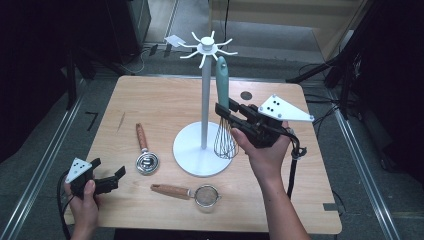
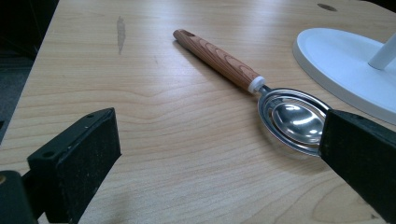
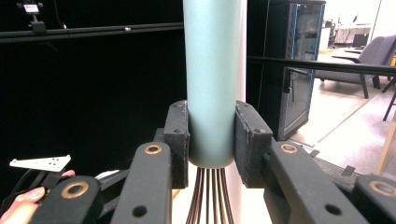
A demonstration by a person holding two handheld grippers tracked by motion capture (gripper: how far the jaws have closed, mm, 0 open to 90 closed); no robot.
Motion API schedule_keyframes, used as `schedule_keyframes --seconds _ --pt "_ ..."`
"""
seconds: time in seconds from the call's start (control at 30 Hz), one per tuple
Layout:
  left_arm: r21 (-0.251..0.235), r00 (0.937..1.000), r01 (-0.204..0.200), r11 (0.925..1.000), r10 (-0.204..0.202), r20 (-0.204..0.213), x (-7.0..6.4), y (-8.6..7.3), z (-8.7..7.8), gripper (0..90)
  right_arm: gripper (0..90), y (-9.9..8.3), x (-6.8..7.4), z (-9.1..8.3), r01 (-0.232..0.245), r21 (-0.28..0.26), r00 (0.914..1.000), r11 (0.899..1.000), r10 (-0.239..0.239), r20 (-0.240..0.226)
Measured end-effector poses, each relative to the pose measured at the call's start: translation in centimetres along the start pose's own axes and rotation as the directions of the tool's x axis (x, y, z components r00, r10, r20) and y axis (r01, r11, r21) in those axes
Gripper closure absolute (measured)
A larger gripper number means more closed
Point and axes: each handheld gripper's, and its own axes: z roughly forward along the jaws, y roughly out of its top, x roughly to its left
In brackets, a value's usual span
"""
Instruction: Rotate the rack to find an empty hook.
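Here, in the high view, the right gripper [image 1: 226, 111] clamps the whisk [image 1: 223, 112] low on its teal handle, just above the wires, holding it upright beside the rack [image 1: 205, 102] pole, with the handle top just under the rack's hooks. The right hand [image 1: 265, 150] reaches in from the rack's near right, wrist bent so the jaws point toward the pole. The left gripper [image 1: 111, 179] rests on the table [image 1: 165, 95] well to the rack's near left, jaws spread. A scoop [image 1: 146, 152] lies left of the rack base and a strainer [image 1: 192, 193] in front of it.

In the left gripper view, the jaws stand wide apart and empty, with the scoop [image 2: 261, 95] lying ahead beside the rack base [image 2: 345, 65].

In the right gripper view, both pads press the whisk handle [image 3: 212, 84] at its lower end, wires fanning out below. The whisk looks light and stiff; its smooth handle could slip or pivot, so a firm grip near the wires suits it.
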Motion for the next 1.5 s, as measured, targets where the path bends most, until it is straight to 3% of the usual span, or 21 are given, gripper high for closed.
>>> schedule_keyframes --seconds 0.2,0.37,0.57,0.73,0.83,0.87,0.93,1.0,1.07,1.13,1.2,1.27,1.3,1.33,1.37,1.5 --pt "0.000 1.0000 -0.002 1.0000 0.002 -0.001 0.0 0.0 0.0 0.0 71.3 -0.4 -0.2 0.4 0.010 -0.023 0.9997 1.000 -0.010 0.022" --pt "0.000 1.0000 0.001 1.0000 -0.001 -0.002 0.0 0.0 0.0 0.0 71.3 -0.7 -0.2 0.9 0.013 -0.034 0.9998 0.999 -0.013 0.013" --pt "0.000 1.0000 0.001 1.0000 -0.001 -0.003 0.0 0.0 0.0 0.0 71.2 -0.8 -0.1 1.6 0.043 -0.040 0.9977 0.998 -0.041 0.053" --pt "0.002 1.0000 0.003 1.0000 -0.003 -0.006 0.0 0.0 0.0 0.0 71.0 -0.9 0.1 2.0 0.024 -0.042 0.9991 0.999 -0.023 0.035" --pt "0.000 1.0000 0.005 1.0000 -0.005 -0.005 0.0 0.0 0.0 0.0 70.7 -0.8 0.0 1.9 0.020 -0.040 0.9993 0.999 -0.018 0.034" --pt "-0.001 1.0000 0.008 1.0000 -0.008 -0.005 0.0 0.0 0.0 0.0 70.3 -0.8 0.2 1.7 0.055 -0.041 0.9965 0.998 -0.052 0.065" --pt "0.000 1.0000 0.007 1.0000 -0.007 -0.005 0.0 0.0 0.0 0.0 69.3 -0.8 0.2 1.6 0.061 -0.040 0.9959 0.997 -0.059 0.069" --pt "0.004 1.0000 0.009 1.0000 -0.009 -0.004 0.1 0.0 0.0 0.0 62.0 -0.7 0.0 1.1 0.038 -0.064 0.9987 0.997 -0.036 0.036" --pt "0.004 1.0000 0.009 1.0000 -0.009 -0.004 0.1 0.0 0.0 0.0 56.9 -0.6 -0.2 0.8 0.039 -0.071 0.9988 0.997 -0.037 0.033" --pt "0.002 0.9999 0.009 1.0000 -0.009 -0.006 0.0 0.0 0.0 0.0 57.0 -0.7 -0.3 0.6 0.035 -0.078 0.9990 0.996 -0.033 0.032" --pt "0.001 0.9999 0.010 1.0000 -0.010 -0.005 0.0 0.0 0.0 0.0 62.0 -0.8 -0.5 -0.1 0.025 -0.133 0.9994 0.991 -0.022 0.026" --pt "0.004 1.0000 0.008 1.0000 -0.008 -0.004 0.1 0.0 0.0 0.0 72.3 -0.8 -0.5 -0.6 0.048 -0.144 0.9955 0.988 -0.036 0.087" --pt "0.004 1.0000 0.008 1.0000 -0.008 -0.004 0.1 0.0 0.0 0.0 72.3 -0.8 -0.5 -0.6 0.048 -0.144 0.9955 0.988 -0.036 0.087" --pt "0.005 1.0000 0.007 1.0000 -0.007 -0.004 0.1 0.0 0.0 0.0 77.1 -0.9 -0.5 -0.4 0.075 -0.120 0.9880 0.990 -0.057 0.143" --pt "0.005 1.0000 0.006 1.0000 -0.006 -0.004 0.1 0.0 0.0 0.0 87.9 -1.0 -0.7 0.1 0.078 -0.066 0.9761 0.995 -0.062 0.208" --pt "0.005 0.9999 0.012 0.9999 -0.012 -0.004 0.1 0.0 0.0 0.0 90.0 -1.2 -1.1 0.9 0.069 -0.054 0.9728 0.996 -0.055 0.225"
